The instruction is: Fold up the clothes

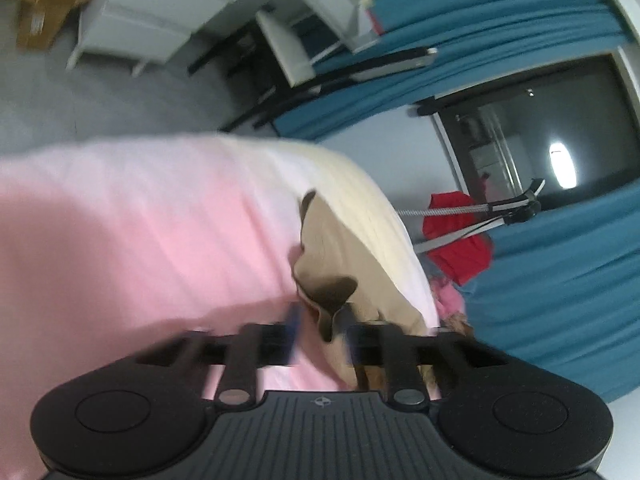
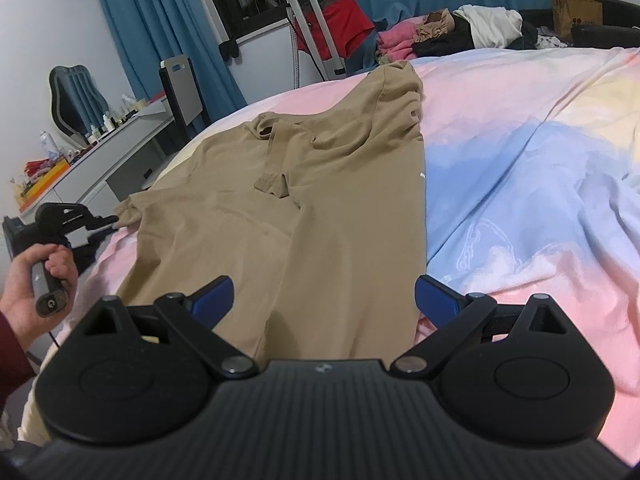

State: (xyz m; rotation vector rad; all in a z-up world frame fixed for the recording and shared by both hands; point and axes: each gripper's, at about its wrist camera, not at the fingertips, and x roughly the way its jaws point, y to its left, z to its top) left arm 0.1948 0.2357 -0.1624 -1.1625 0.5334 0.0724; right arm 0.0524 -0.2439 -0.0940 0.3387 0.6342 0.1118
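A tan shirt (image 2: pixel 304 208) lies spread on the pink, blue and cream bedsheet (image 2: pixel 520 168), one sleeve folded in across its chest. My right gripper (image 2: pixel 324 300) is open, its blue pads (image 2: pixel 212 298) wide apart over the shirt's near hem. My left gripper (image 2: pixel 108 226) shows at the left of the right wrist view, its tips at the shirt's left sleeve edge. In the blurred left wrist view the left gripper (image 1: pixel 320 332) has a fold of the tan shirt (image 1: pixel 340 256) between its partly closed fingers; whether it grips the cloth is unclear.
A pile of other clothes (image 2: pixel 460 32) lies at the far end of the bed. A tripod stand (image 2: pixel 312 20) with a red garment (image 2: pixel 344 24) stands by the blue curtains (image 2: pixel 152 20). A white desk (image 2: pixel 100 156) with clutter sits left of the bed.
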